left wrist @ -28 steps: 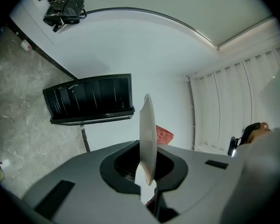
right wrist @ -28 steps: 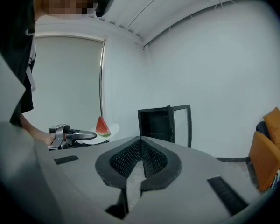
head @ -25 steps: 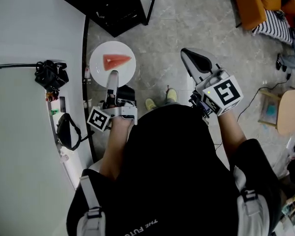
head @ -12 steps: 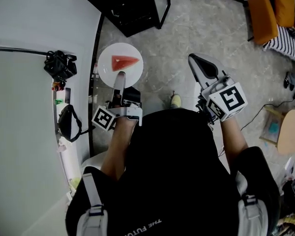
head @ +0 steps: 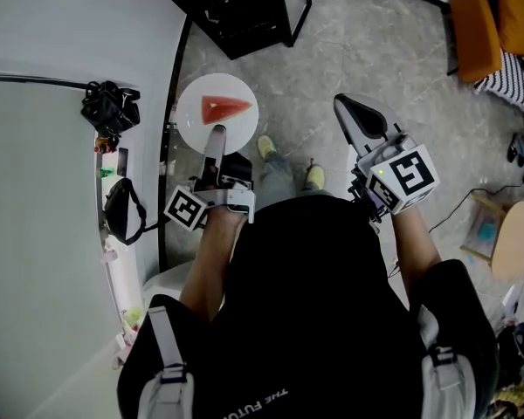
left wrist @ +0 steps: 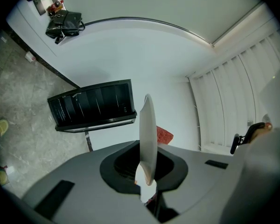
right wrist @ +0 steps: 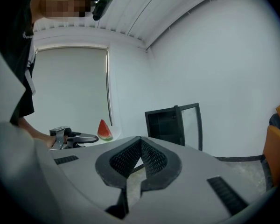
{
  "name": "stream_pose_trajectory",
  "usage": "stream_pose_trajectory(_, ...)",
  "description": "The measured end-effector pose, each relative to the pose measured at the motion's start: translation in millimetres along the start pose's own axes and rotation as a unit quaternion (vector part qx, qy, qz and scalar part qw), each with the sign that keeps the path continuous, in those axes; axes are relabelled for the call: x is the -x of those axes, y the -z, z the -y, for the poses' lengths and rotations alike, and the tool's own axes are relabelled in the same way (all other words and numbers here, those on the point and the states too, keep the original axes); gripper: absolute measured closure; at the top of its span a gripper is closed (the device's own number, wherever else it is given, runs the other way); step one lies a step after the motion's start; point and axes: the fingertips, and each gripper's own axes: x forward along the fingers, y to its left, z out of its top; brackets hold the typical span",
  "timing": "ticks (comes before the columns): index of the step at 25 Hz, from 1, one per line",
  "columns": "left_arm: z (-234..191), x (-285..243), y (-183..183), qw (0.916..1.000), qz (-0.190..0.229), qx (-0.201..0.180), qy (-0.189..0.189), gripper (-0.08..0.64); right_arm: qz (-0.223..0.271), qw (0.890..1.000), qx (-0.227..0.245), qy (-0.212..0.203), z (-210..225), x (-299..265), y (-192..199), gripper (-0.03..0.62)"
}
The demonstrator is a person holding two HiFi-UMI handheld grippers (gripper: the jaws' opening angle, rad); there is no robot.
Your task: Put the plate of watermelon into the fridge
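Left gripper (head: pixel 216 136): fingers clamped on the rim of the round white plate (head: pixel 195 112), which is held above the grey mottled floor (head: pixel 375 51) and carries a red watermelon wedge (head: pixel 225 108). Right gripper (head: pixel 353 112): fingers apparently together, empty. Beyond stands a black open-doored cabinet (head: pixel 244 7).

black tee (head: pixel 323 295), grey straps (head: pixel 164 339), perhaps harness; grey right claw (head: pixel 343 105).

partly legible white lettering (head: pixel 258 401) "the futu", cut off, on the person's black top (head: pixel 314 295)
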Motion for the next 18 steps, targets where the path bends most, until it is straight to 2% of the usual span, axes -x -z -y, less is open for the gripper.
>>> stream_pose_trajectory(13,-11.5,-23.1,-24.8,0.9997,-0.021,-0.004,0.012,0.54,-0.012,1.0,0.001,0.01,-2.2,-35.6,-1.9,0.585)
stream_pose_trajectory(18,-27.5,-45.1,-58.0,0.9997,-0.024,0.003,0.01,0.54,-0.025,1.0,0.001,0.014,3.7,-80.2,-5.3,0.584)
